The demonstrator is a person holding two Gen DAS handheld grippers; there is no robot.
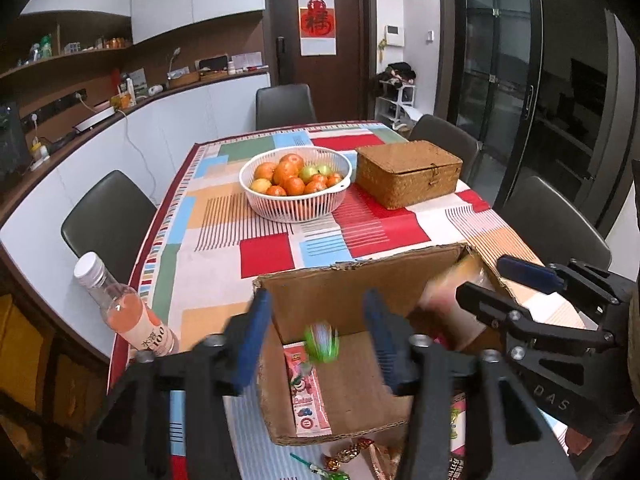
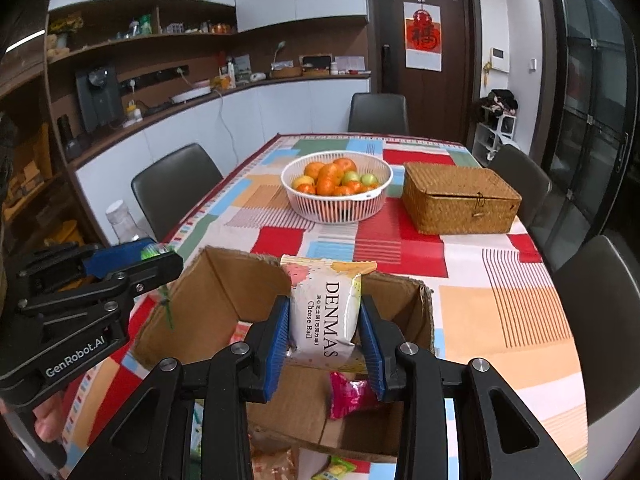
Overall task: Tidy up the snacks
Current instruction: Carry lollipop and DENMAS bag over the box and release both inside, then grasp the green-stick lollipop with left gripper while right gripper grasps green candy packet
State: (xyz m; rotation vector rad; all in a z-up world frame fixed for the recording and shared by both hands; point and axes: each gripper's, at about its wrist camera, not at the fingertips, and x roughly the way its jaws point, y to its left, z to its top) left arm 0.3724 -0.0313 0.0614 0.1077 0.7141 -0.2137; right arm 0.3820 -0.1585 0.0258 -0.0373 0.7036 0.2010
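An open cardboard box point(image 1: 332, 284) point(image 2: 224, 280) sits on the table's near end. My right gripper point(image 2: 325, 334) is shut on a white DENMAS cheese ball packet point(image 2: 326, 312) and holds it upright over the box; it shows blurred in the left wrist view point(image 1: 448, 300). My left gripper point(image 1: 318, 334) is open over the box, and a green lollipop point(image 1: 322, 342) is blurred in mid-air between its fingers, touching neither. A pink snack box point(image 1: 306, 392) and a pink wrapped snack point(image 2: 352, 394) lie inside the box.
A white basket of oranges point(image 1: 296, 190) and a lidded wicker box point(image 1: 408, 172) stand further back. A bottle of pink drink point(image 1: 128, 312) leans at the table's left edge. Loose candies point(image 1: 352, 452) and packets point(image 2: 336, 468) lie before the box. Chairs surround the table.
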